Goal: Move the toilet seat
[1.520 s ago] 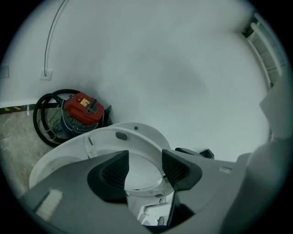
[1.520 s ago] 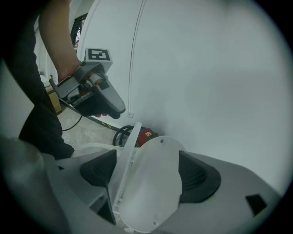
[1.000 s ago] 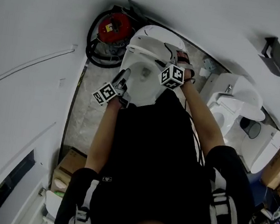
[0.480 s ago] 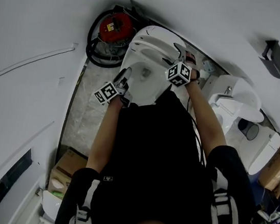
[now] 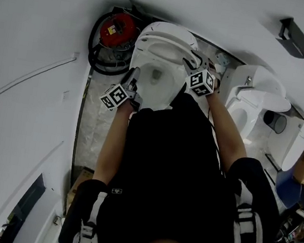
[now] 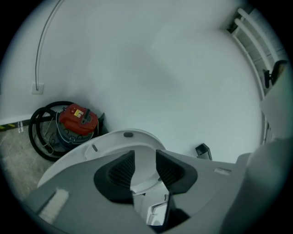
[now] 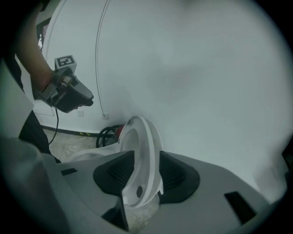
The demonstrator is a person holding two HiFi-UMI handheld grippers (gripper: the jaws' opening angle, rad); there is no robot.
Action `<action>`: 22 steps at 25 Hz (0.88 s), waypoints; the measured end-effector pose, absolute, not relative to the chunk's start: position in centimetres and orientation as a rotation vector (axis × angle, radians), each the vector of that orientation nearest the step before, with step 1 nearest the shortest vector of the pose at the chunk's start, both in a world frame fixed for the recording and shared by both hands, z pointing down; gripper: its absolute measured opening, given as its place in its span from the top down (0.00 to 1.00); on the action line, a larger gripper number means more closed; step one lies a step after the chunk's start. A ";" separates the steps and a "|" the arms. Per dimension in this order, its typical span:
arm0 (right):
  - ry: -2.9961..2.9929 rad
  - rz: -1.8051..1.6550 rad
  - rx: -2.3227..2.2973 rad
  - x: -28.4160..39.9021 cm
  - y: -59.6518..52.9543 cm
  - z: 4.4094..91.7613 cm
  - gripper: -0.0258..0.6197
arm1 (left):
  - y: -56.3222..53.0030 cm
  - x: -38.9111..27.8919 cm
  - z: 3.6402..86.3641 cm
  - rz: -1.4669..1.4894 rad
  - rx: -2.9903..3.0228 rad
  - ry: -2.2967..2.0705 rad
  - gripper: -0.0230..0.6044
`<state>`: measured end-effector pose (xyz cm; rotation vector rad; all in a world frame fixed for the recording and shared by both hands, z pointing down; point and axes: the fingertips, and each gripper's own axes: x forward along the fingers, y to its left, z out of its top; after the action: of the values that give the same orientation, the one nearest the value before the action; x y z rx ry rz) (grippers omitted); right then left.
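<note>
Plastic, white and glossy, makes the one seat (image 7: 146, 153): a thin smooth ring. It stands raised on edge above the bowl (image 5: 155, 99), close to upright by the wall (image 6: 160, 68). Its underside faces the left gripper view, where we count two small dark bumpers (image 6: 128, 134).

We count two grippers. The right gripper (image 7: 145, 171) has the ring's edge between its fingers (image 7: 120, 172). They have just been closing, and both black ribbed pads lie against the plastic, one on each face. The left gripper (image 6: 145, 168) hovers at the bowl's left rim. Its fingers have also just been closing and stand roughly half apart. The seat's white face shows through the gap beyond them, and we see neither pad pressing on anything. Each grey moulded body carries one cube of black-and-white square markers: the left cube (image 5: 114, 96) and the right cube (image 5: 202, 81).

We see two toilets. The bowl is an oval of white glazed ceramic with a dark drain. The second toilet (image 5: 259, 97), also white, stands to its right. The single vacuum (image 6: 77, 119) is a red domed canister with one black hose (image 6: 33, 132) looped round it. It sits on the pale speckled floor (image 5: 92, 126) left of the bowl. One black bracket (image 5: 295, 37) hangs on the wall.
</note>
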<state>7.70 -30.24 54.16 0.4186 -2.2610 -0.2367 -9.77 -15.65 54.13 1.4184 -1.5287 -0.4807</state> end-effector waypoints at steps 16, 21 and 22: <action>-2.255 0.029 0.648 10.1 -20.4 52.7 0.96 | -11.3 -10.4 51.1 0.012 1.815 -1.523 0.97; -2.265 0.058 0.687 9.5 -17.7 52.5 0.96 | -9.7 -10.2 50.9 0.139 1.911 -1.484 0.97; -2.266 0.068 0.694 9.4 -17.2 52.5 0.96 | -9.4 -10.1 50.8 0.168 1.935 -1.476 0.97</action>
<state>9.41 -17.21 52.52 0.6942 -2.2664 0.0678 -10.07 -9.43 50.80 1.9346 -1.4756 0.1676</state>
